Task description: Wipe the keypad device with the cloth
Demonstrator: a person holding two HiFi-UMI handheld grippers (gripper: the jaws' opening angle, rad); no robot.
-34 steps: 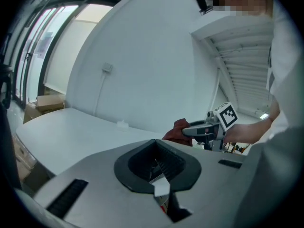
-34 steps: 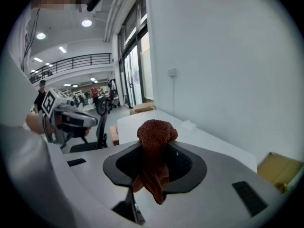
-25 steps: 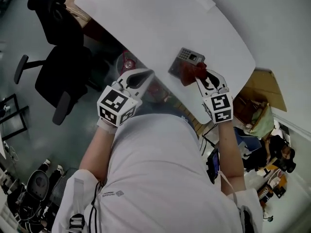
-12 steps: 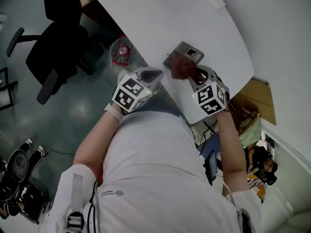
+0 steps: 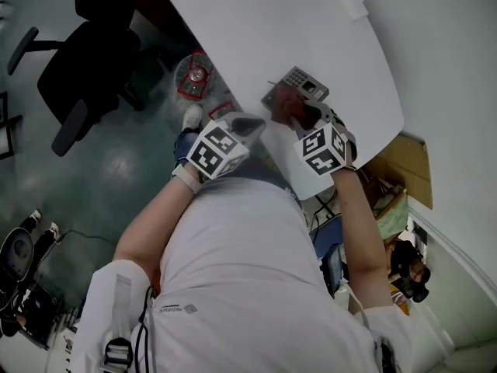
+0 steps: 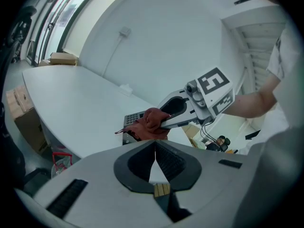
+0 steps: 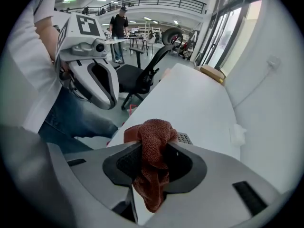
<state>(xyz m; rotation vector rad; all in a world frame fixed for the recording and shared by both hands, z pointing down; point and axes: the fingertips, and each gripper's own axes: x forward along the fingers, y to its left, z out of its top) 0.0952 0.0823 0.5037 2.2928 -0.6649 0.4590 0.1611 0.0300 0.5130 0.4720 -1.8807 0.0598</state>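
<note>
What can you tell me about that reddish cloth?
The cloth is rust-red, with a looped towel-like weave. It is bunched up and pinched between the jaws of the right gripper, a rounded wad sticking out ahead and a tail hanging behind. It is over the near end of the keypad device; contact is unclear.

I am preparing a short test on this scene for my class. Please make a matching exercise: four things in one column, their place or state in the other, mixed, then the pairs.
1 cloth
2 keypad device
3 left tool
4 office chair

a standing on the floor
b shut, empty
c lying on the white table, near its edge
d clamped in the right tool

Pairs: 1-d, 2-c, 3-b, 4-a
</note>
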